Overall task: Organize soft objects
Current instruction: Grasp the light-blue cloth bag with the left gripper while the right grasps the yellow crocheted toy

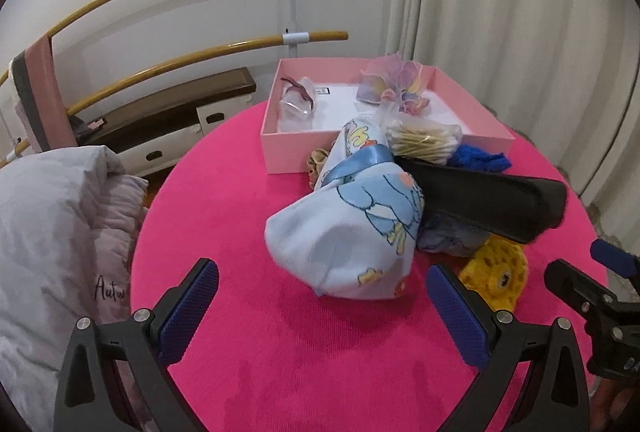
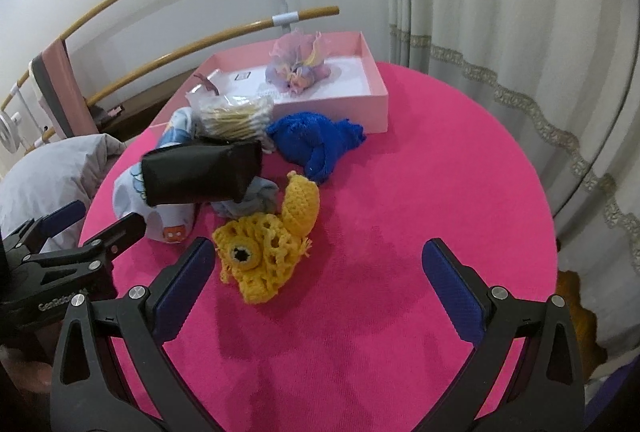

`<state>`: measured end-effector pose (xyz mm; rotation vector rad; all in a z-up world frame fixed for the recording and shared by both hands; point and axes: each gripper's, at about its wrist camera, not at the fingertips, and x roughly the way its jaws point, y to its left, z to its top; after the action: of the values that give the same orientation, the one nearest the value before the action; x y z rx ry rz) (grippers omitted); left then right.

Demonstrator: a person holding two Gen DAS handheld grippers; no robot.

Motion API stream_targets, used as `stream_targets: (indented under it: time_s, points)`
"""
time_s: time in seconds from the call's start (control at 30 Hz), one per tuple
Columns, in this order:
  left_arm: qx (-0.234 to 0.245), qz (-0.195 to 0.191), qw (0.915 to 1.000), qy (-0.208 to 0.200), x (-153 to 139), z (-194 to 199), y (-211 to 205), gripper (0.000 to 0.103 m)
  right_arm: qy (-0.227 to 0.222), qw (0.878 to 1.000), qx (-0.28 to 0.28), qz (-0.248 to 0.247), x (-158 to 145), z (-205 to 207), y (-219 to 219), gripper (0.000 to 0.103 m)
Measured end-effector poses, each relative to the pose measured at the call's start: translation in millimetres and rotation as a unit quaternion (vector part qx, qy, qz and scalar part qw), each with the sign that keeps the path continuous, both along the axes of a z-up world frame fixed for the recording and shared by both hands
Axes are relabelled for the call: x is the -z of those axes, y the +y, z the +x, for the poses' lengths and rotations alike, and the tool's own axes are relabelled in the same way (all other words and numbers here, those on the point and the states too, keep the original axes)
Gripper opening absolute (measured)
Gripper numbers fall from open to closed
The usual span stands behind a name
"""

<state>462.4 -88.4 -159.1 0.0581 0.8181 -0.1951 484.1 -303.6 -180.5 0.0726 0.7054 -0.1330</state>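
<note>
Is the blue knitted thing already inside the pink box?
No, the blue knitted piece lies on the pink tablecloth just outside the pink box.

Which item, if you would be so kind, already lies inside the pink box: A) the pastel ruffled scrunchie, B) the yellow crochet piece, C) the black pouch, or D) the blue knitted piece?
A: the pastel ruffled scrunchie rests on the floor of the pink box, while the other three lie outside it on the pink tabletop.
</note>
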Motion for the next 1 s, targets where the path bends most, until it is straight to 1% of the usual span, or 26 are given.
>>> stream_targets:
  time_s: [0.27,0.37,0.43,0.47,0.5,0.53,0.57,0.63,0.67,0.7,0.73,0.8,0.83,0.9,0.97,1.0]
  points:
    - [0.005,0.003,1.0,0.006,24.9,43.2,-8.4,0.103,0.023,1.0,-0.015,0.007,17.4,18.7,3.9,0.103]
    - [0.008,-0.009,0.9999,0.007,31.4,56.1,-8.4,0.103,0.03,0.999,-0.022,0.009,22.7,25.3,7.5,0.103]
    - [0.015,-0.024,0.9995,0.012,33.5,61.6,-6.3,0.096,0.034,0.999,-0.026,0.011,26.3,30.9,9.7,0.103]
    - [0.019,-0.032,0.9992,0.015,34.3,63.9,-4.9,0.088,0.036,0.999,-0.027,0.012,27.9,33.4,10.5,0.103]
    - [0.026,-0.042,0.9986,0.019,35.4,66.2,-3.3,0.081,0.039,0.999,-0.029,0.014,29.9,36.6,11.6,0.099]
    - [0.029,-0.047,0.9982,0.021,35.5,67.3,-1.4,0.078,0.042,0.999,-0.032,0.014,32.3,40.4,13.3,0.093]
    - [0.035,-0.054,0.9977,0.022,35.0,67.0,-0.4,0.073,0.044,0.998,-0.034,0.015,34.1,42.6,14.5,0.09]
    - [0.04,-0.056,0.9974,0.022,34.4,68.0,2.7,0.069,0.052,0.998,-0.041,0.013,40.8,49.1,18.3,0.078]
    - [0.042,-0.058,0.9972,0.021,33.6,67.7,5.2,0.067,0.053,0.997,-0.046,0.012,42.5,50.1,20.6,0.077]
    - [0.043,-0.058,0.9971,0.02,33.5,67.5,6.5,0.064,0.049,0.998,-0.047,0.002,43.4,50.1,24.2,0.072]
    - [0.044,-0.061,0.997,0.019,32.9,66.6,7.7,0.063,0.047,0.998,-0.052,-0.001,43.8,50.3,25.7,0.06]
    - [0.046,-0.065,0.9966,0.019,32.1,66.4,10.8,0.059,0.042,0.997,-0.062,0.005,43.0,49.1,28.3,0.046]
    - [0.047,-0.068,0.9964,0.019,31.4,65.8,12.1,0.058,0.041,0.997,-0.065,0.006,42.8,48.3,28.8,0.041]
    - [0.047,-0.069,0.9963,0.019,30.4,63.2,13.3,0.056,0.039,0.997,-0.07,0.007,42.4,45.5,29.8,0.037]
    - [0.048,-0.066,0.9965,0.017,29.9,59.7,13.7,0.055,0.039,0.997,-0.071,0.012,41.8,41.9,28.5,0.029]
    - [0.047,-0.066,0.9966,0.016,27.1,53.8,13.0,0.054,0.038,0.997,-0.072,0.014,40.7,39.4,26.1,0.026]
